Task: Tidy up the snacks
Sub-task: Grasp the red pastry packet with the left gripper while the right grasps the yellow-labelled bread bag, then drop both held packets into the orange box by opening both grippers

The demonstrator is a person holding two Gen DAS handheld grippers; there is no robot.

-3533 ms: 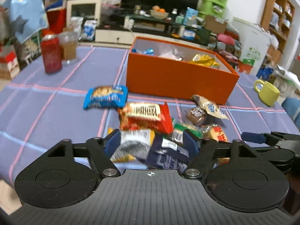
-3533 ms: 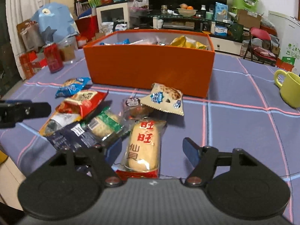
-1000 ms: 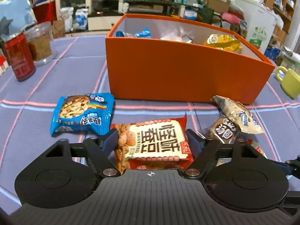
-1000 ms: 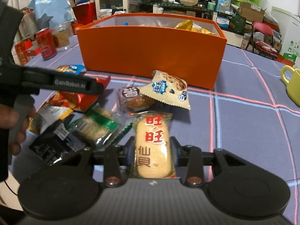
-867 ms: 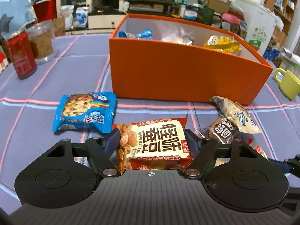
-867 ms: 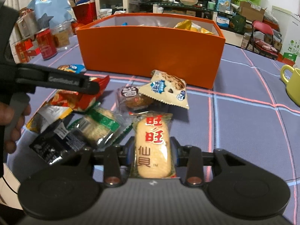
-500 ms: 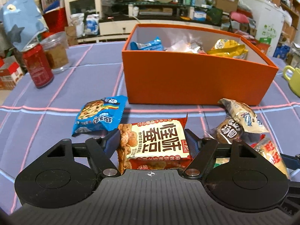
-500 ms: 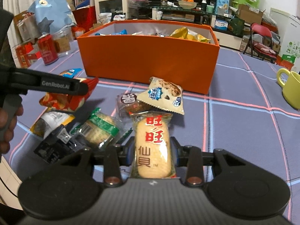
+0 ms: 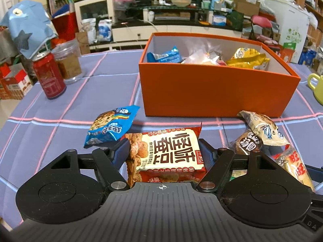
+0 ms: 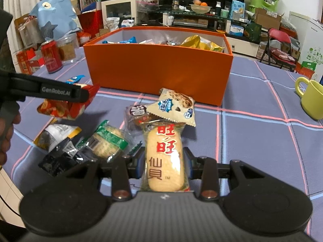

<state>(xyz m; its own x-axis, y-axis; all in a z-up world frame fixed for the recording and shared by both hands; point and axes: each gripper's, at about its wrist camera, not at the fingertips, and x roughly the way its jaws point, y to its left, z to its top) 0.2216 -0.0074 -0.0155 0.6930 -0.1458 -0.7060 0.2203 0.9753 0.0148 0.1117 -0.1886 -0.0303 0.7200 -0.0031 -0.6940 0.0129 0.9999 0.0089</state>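
On the checked purple tablecloth (image 9: 60, 109), both grippers have a packet each. Left gripper (image 9: 164, 153) is clamped on the red snack bag (image 9: 167, 153), pads pressing its two long sides, and the right wrist view shows that bag (image 10: 66, 106) hanging clear of the cloth with its shadow beneath. Right gripper (image 10: 164, 162) is squeezed tight on the rice cracker pack (image 10: 164, 157), the pack standing lengthwise between the fingers, its far end touching a beige cookie packet (image 10: 173, 106). Just behind sits the orange box (image 9: 218, 92), open-topped, with a blue packet (image 9: 163, 55) and a yellow bag (image 9: 248, 59) already inside. Beside the red bag, to its left, lies a blue cookie packet (image 9: 111, 127) on the cloth. Near the right gripper's left side: a green-banded cracker pack (image 10: 109, 139) and a dark packet (image 10: 58, 159), overlapping. Off at the far left stands a red can (image 9: 49, 74) next to a clear jar (image 9: 68, 62); a green mug (image 10: 311, 98) sits at the right edge.
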